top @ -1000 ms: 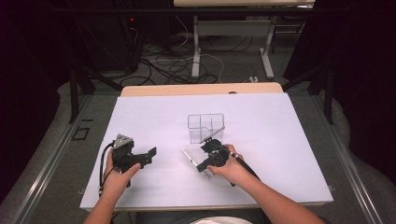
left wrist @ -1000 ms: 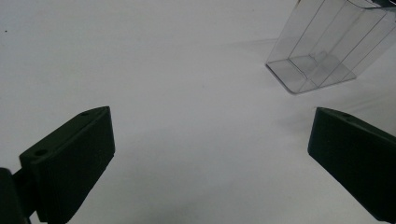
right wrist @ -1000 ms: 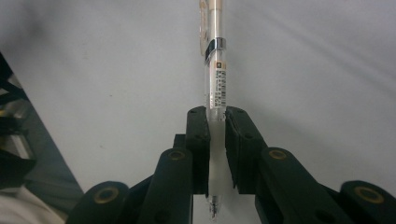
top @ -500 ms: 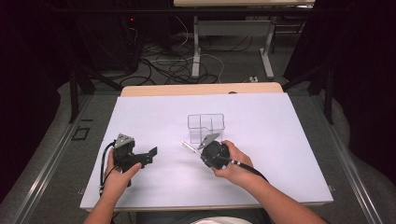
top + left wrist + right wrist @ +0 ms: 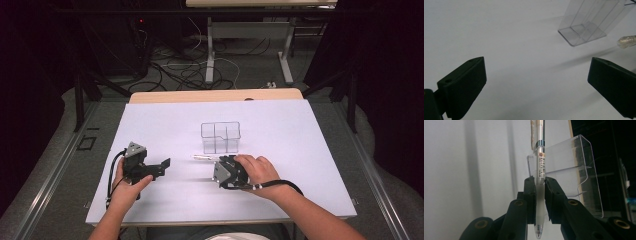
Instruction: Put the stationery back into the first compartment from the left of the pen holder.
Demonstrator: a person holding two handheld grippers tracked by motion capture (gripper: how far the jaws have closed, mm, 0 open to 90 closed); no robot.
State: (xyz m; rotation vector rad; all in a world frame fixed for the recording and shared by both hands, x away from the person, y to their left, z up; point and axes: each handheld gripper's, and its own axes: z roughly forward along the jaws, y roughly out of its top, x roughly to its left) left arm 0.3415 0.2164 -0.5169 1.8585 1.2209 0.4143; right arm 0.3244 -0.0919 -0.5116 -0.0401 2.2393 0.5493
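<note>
White counter (image 5: 300, 150) fills mid-frame. My right tool (image 5: 539, 187) clamps a clear pen (image 5: 539, 157) before the clear holder (image 5: 574, 170); its label print is unreadable. My left tool (image 5: 536, 82) gapes wide.

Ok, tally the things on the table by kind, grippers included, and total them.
Pen: 1
Clear holder: 1
Grippers: 2, left gripper open, right gripper shut on the pen
Total: 4

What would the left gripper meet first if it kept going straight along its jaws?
Probably bare table: the left gripper looks across open white surface. The clear holder and the pen tip lie off to the right of that line, though depth is hard to judge.
</note>
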